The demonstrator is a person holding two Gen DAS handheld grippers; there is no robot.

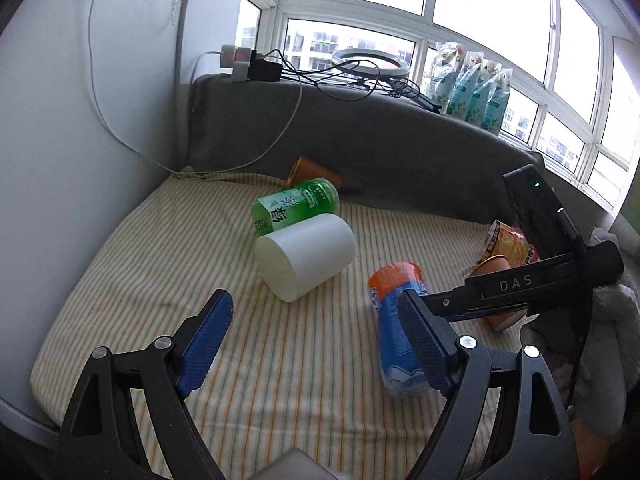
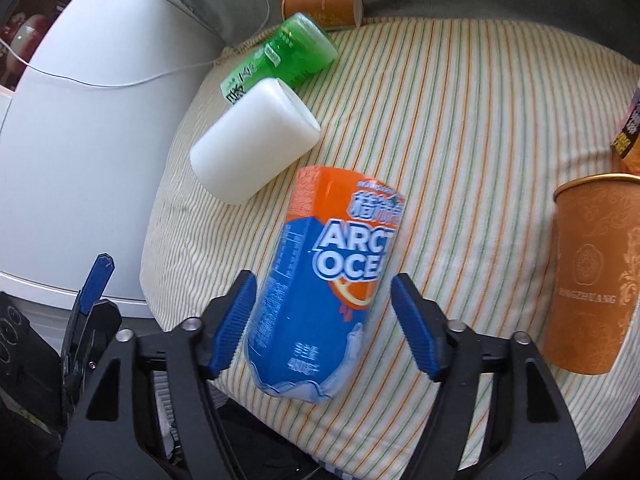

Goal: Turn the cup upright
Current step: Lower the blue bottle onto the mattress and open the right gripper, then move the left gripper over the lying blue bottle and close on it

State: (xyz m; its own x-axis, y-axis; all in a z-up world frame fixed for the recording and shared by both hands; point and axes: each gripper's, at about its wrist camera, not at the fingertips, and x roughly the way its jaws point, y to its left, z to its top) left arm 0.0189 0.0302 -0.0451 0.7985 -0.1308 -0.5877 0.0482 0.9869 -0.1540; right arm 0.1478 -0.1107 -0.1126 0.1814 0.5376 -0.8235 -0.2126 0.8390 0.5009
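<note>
A blue and orange "Arctic Ocean" cup (image 2: pixel 320 280) lies on its side on the striped cushion (image 2: pixel 460 120). My right gripper (image 2: pixel 322 320) is open, its blue pads on either side of the cup's lower part without touching it. The same cup (image 1: pixel 394 320) shows in the left wrist view, partly behind my left gripper's right finger. My left gripper (image 1: pixel 316 332) is open and empty above the cushion (image 1: pixel 160 248). A white cup (image 1: pixel 306 256) lies on its side ahead of it; it also shows in the right wrist view (image 2: pixel 252 144).
A green cup (image 1: pixel 294 204) lies beside the white one. An orange cup (image 2: pixel 588 276) stands upright at the right, another orange cup (image 2: pixel 322 4) lies against the grey backrest (image 1: pixel 380 140). A white wall panel (image 1: pixel 80 140) borders the left. Snack packet (image 1: pixel 508 240) at right.
</note>
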